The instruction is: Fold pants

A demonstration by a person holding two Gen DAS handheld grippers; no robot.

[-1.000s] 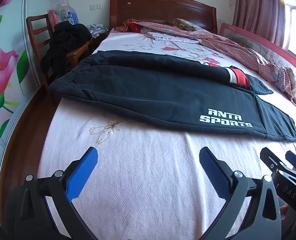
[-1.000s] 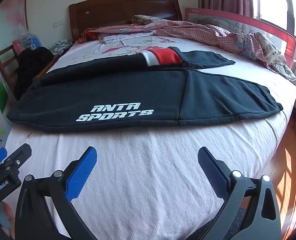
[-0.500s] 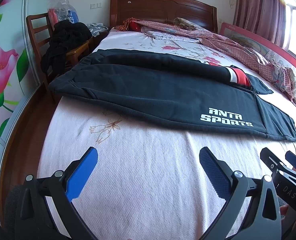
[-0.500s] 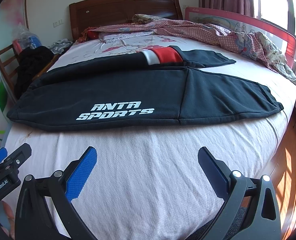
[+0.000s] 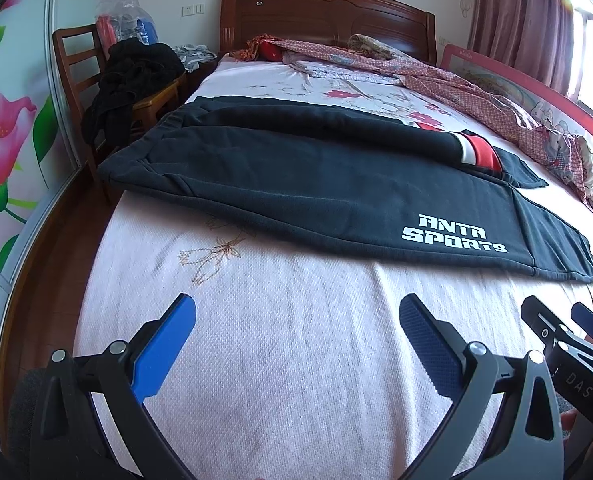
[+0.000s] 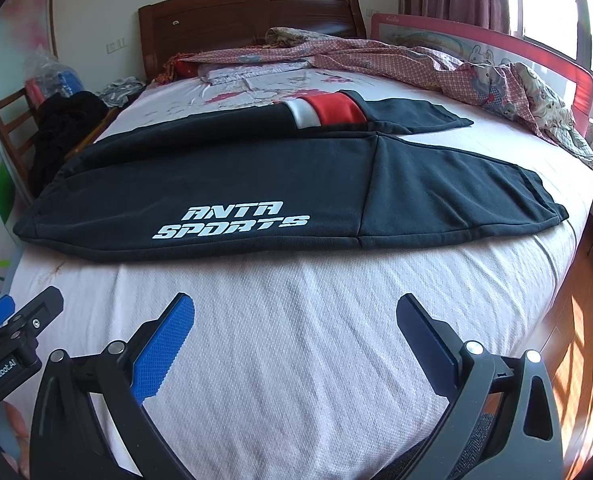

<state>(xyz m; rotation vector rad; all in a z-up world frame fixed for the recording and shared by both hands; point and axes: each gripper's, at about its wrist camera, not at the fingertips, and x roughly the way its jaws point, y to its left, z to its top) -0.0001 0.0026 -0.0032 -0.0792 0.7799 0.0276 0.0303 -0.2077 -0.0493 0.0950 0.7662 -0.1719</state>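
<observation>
Black sweatpants [image 5: 296, 168] with a white "ANTA SPORTS" print lie spread flat across the bed, waistband to the left, leg cuffs to the right; they also show in the right wrist view [image 6: 256, 184]. The far leg has a white and red band [image 6: 328, 110]. My left gripper [image 5: 296, 316] is open and empty above the bare sheet, short of the pants' near edge. My right gripper [image 6: 296, 312] is open and empty, also short of the near edge, and its tip shows in the left wrist view [image 5: 564, 332].
The pink bed sheet [image 5: 280, 360] lies between the grippers and the pants. A crumpled patterned quilt [image 6: 436, 64] lies at the back right by a red bed rail [image 6: 536, 56]. A wooden chair [image 5: 80, 60] with dark clothes stands left of the bed. A wooden headboard [image 5: 320, 12] is at the back.
Both views have barely shifted; the pants look slightly nearer. Both grippers stay open and empty.
</observation>
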